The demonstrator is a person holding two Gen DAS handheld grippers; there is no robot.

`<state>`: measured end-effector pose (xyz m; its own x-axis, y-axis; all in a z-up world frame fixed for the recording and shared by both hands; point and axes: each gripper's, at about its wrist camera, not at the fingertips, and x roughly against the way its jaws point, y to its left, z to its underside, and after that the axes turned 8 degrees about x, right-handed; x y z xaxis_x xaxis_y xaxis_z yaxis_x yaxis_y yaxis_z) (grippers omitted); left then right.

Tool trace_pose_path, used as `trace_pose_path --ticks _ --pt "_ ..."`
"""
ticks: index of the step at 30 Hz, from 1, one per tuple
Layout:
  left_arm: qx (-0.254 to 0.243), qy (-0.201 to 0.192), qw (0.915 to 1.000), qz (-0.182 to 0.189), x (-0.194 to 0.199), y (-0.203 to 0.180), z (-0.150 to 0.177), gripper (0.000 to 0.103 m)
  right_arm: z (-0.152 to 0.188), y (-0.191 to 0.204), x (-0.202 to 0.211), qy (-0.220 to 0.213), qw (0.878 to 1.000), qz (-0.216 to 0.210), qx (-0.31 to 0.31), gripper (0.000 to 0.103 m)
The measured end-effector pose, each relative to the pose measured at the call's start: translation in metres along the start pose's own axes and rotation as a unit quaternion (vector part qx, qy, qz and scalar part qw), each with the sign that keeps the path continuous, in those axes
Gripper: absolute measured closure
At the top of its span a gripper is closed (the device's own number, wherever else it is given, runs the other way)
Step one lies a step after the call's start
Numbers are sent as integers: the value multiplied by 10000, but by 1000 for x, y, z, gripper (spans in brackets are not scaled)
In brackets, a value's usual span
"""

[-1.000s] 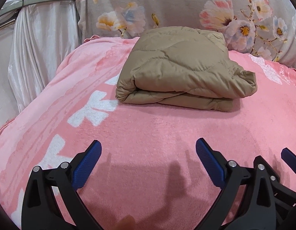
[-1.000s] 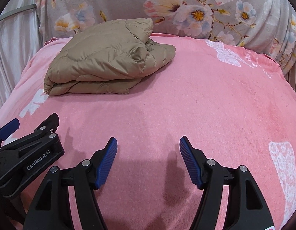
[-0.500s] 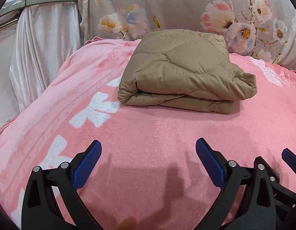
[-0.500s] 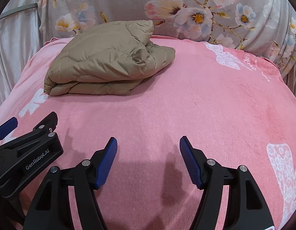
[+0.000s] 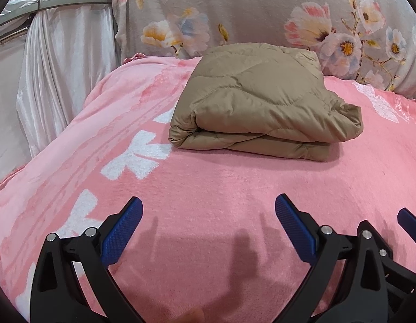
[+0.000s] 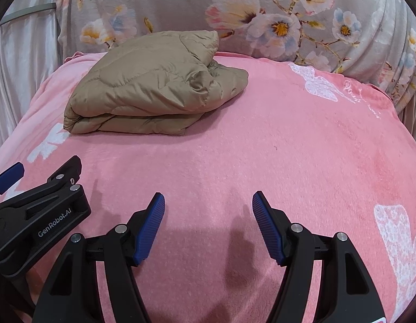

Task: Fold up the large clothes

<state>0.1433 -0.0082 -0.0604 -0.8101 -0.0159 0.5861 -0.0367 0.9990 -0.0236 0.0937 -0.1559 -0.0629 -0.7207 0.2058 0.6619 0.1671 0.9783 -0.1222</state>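
Observation:
A tan quilted jacket (image 5: 262, 102) lies folded into a thick bundle toward the far side of the pink blanket (image 5: 208, 188); the right wrist view has the jacket (image 6: 154, 86) at its upper left. My left gripper (image 5: 208, 210) hovers open over bare blanket, well short of the bundle, with nothing between its blue pads. My right gripper (image 6: 208, 204) is open too, to the right of the left one and over bare pink blanket. The left gripper's black body (image 6: 38, 215) shows at the lower left of the right wrist view.
A grey floral cushion or headboard cover (image 5: 262, 13) rises behind the jacket. A white satin curtain (image 5: 59, 67) hangs at the left, beyond the blanket's edge. White flower prints (image 6: 402, 242) mark the blanket.

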Motion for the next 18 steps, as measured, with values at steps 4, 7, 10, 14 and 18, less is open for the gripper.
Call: trace_pose_path --ticks 4,7,10,14,18 --pt "5 0 10000 -26 0 1 0 7 0 1 0 2 10000 6 -2 37" --pt "19 -1 10000 -55 0 2 -1 7 0 1 0 2 10000 10 1 37" --pt "9 -13 10000 -47 1 2 0 7 0 2 0 0 10000 11 13 37" --pt "-31 -24 10000 -15 1 1 0 7 0 2 0 4 10000 13 6 37" --pt "-48 -28 10000 -19 1 0 0 7 0 3 0 3 10000 19 10 37"
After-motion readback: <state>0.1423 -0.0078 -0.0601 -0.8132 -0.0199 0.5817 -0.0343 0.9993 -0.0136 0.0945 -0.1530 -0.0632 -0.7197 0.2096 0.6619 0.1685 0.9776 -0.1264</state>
